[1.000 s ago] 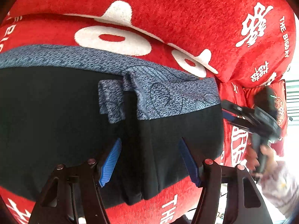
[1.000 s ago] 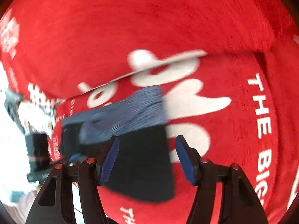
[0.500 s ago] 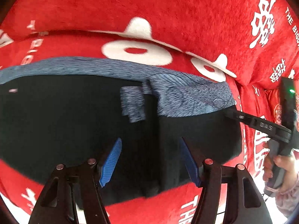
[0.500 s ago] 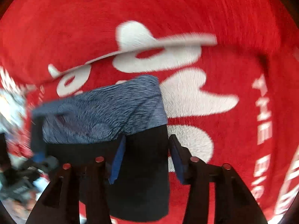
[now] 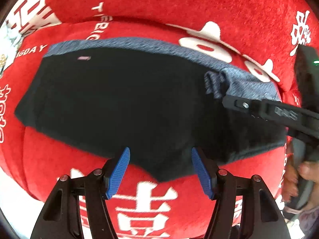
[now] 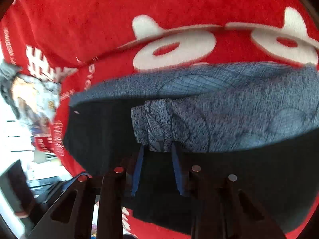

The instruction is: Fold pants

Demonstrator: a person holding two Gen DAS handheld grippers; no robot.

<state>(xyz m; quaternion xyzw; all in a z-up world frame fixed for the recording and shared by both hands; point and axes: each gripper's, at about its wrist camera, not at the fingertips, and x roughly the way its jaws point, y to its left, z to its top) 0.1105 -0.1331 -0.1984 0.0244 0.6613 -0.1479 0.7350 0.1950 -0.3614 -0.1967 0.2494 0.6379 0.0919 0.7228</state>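
- I see the black pants with a blue-grey heathered waistband [image 5: 123,99] lying flat on the red plush blanket with white lettering [image 5: 179,6].
- My left gripper [image 5: 160,171] hovers at the near hem, fingers apart on nothing.
- My right gripper [image 6: 157,167] has just been closing; a bunched waistband fold sits between its narrowed fingers, though I cannot tell whether they press it.

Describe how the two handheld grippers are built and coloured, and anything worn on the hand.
The left gripper and the right gripper both have black skeletal plastic fingers with cut-outs, silver rivet heads and ribbed blue pads. The right gripper's black body shows a small green light. A pale patterned sleeve covers the wrist behind it.
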